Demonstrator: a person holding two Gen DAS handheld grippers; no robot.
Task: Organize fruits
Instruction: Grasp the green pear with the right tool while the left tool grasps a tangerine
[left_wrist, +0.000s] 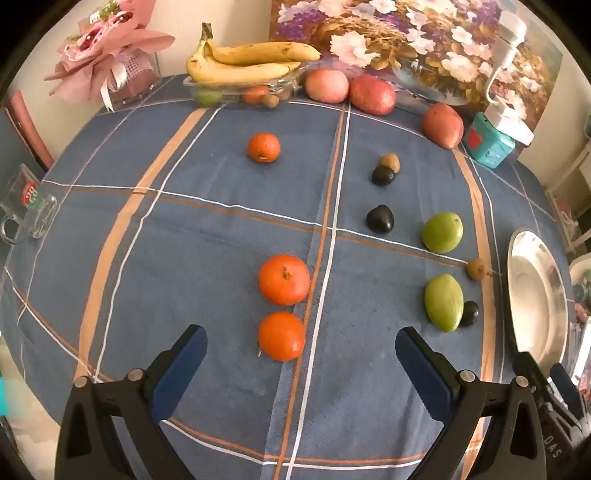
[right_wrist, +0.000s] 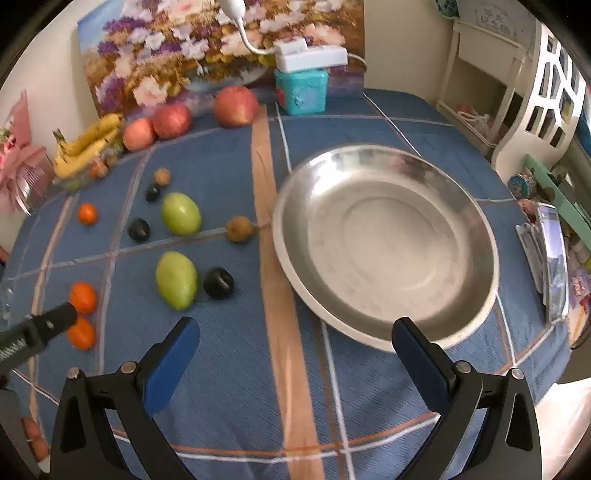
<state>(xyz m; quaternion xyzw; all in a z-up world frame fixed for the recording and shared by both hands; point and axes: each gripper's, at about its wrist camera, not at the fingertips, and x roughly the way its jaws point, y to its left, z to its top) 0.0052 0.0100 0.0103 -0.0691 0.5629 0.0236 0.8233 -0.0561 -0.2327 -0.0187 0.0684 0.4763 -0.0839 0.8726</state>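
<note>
While both tools hang spread wide and empty over the near edge of the desk (left_wrist: 221, 229), nothing has yet been picked up, and the layout tells why each sits where it does. The left tool (left_wrist: 301, 349) is lined up on the nearest tangerine (left_wrist: 281, 335), which lies just ahead of its fingers, with a second tangerine (left_wrist: 283, 279) right behind it, so that looks like the first grab. The right tool (right_wrist: 295, 336) hovers at the near rim of the steel plate (right_wrist: 476, 229), which is bare and looks like the place meant to receive the fruit. Between the two, a green mango (right_wrist: 176, 279) lies with a dark plum (right_wrist: 218, 282) just beside it, and a small brown fruit (right_wrist: 239, 229) rests near the plate's left rim. Farther out come another green mango (right_wrist: 181, 213), two more dark plums (left_wrist: 380, 219) and (left_wrist: 383, 175), a brown nut-like fruit (left_wrist: 390, 161) touching the farther plum, and a lone third tangerine (left_wrist: 263, 147). At the back, three red apples (right_wrist: 171, 120) line the painting (right_wrist: 192, 55), and bananas (left_wrist: 240, 61) rest on a clear tray (left_wrist: 236, 90) already holding small fruit.
</note>
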